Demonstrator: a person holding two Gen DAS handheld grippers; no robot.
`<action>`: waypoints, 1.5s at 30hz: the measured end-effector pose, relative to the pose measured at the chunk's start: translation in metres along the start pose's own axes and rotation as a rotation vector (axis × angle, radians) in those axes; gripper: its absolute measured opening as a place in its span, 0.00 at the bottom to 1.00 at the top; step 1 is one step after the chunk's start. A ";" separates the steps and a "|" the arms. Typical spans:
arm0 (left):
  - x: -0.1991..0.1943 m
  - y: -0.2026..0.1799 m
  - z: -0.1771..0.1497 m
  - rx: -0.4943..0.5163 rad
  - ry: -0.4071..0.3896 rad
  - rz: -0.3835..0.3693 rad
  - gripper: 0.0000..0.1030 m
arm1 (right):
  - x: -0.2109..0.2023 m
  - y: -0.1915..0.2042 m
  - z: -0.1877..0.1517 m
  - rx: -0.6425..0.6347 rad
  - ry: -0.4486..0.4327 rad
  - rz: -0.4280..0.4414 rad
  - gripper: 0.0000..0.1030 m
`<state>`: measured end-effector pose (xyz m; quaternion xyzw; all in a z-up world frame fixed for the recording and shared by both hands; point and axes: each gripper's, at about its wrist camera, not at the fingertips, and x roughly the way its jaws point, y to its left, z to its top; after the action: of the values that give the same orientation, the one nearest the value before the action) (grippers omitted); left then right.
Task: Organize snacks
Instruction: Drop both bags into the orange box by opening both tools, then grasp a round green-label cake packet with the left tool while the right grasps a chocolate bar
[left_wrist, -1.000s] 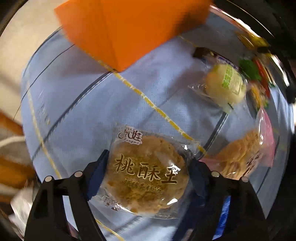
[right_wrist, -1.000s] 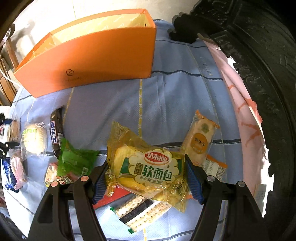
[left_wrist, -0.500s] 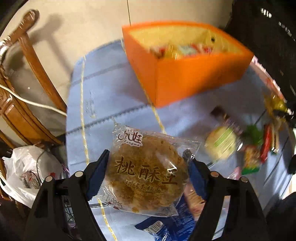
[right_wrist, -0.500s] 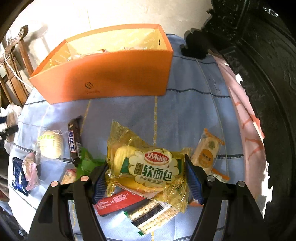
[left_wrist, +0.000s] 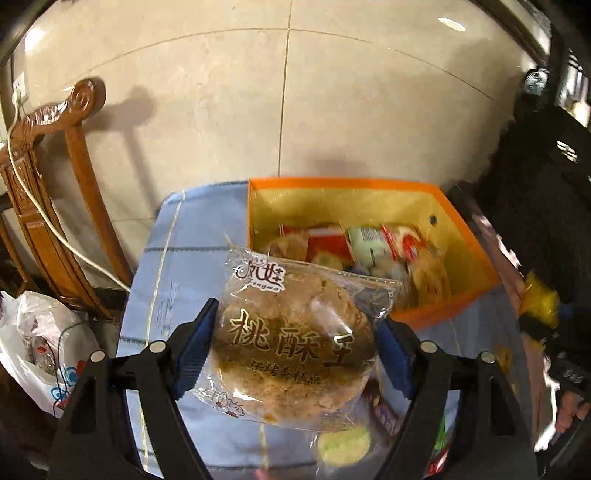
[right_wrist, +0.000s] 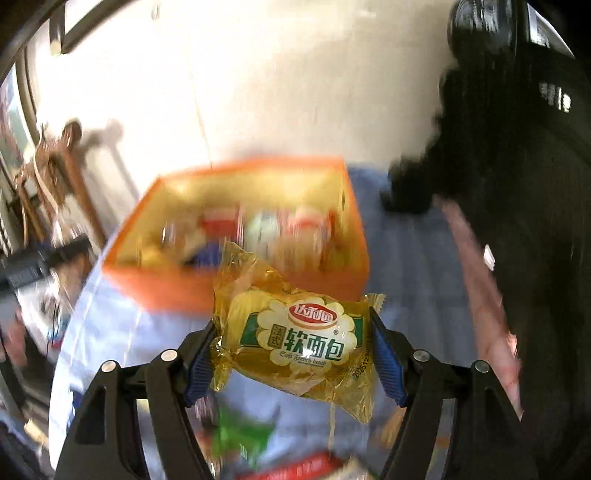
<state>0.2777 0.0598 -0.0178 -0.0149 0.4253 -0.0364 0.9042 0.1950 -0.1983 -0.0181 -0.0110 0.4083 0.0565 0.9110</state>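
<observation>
Up high now, the left gripper is clamped on a walnut cookie packet, blue pads pressing both sides, held in the air above the blue checked tablecloth just short of the orange box. Over on the other side, the right gripper squeezes a yellow soft bread packet, also held up in front of the box. Snacks already lie inside it. A green wrapper sits blurred on the cloth below.
</observation>
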 end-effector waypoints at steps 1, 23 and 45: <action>0.005 -0.006 0.006 0.006 -0.004 0.021 0.75 | 0.003 0.000 0.012 -0.001 -0.016 -0.014 0.71; 0.056 -0.035 0.034 0.151 -0.033 -0.004 0.96 | 0.093 -0.004 0.073 -0.041 0.070 -0.123 0.96; 0.043 -0.045 -0.162 0.223 0.210 -0.037 0.96 | 0.099 0.072 -0.103 -0.179 0.400 0.204 0.96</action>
<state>0.1782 0.0119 -0.1514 0.0818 0.5105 -0.1015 0.8499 0.1756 -0.1246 -0.1584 -0.0616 0.5730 0.1808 0.7969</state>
